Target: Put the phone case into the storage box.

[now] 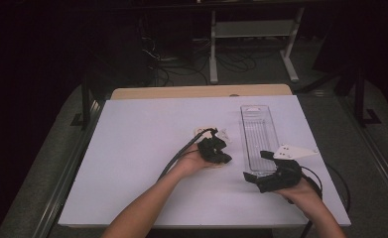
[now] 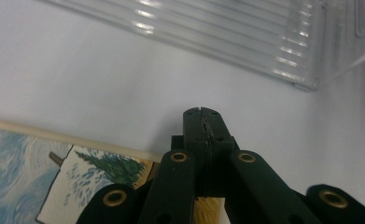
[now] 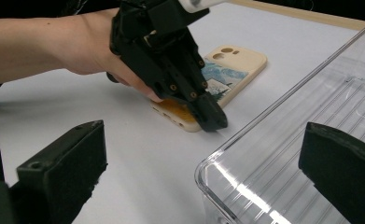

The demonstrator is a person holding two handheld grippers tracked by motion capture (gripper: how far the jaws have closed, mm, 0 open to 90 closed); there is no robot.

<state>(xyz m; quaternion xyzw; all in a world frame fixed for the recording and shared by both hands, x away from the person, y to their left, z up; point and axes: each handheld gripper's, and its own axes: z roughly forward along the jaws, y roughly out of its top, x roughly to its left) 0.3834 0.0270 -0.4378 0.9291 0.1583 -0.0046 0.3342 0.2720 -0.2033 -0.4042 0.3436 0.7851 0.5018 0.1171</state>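
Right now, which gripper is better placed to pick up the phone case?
Left. The left gripper sits right at the phone case, jaws shut, with nothing between them. The right gripper is open but off by the near end of the clear tray.

Dim lab: white-topped table [image 1: 132, 163], cable tangle [image 1: 181, 64] on floor, bare bench frame [image 1: 253, 29] behind.

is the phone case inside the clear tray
No, the phone case lies on the white table beside the clear tray, under the left gripper.
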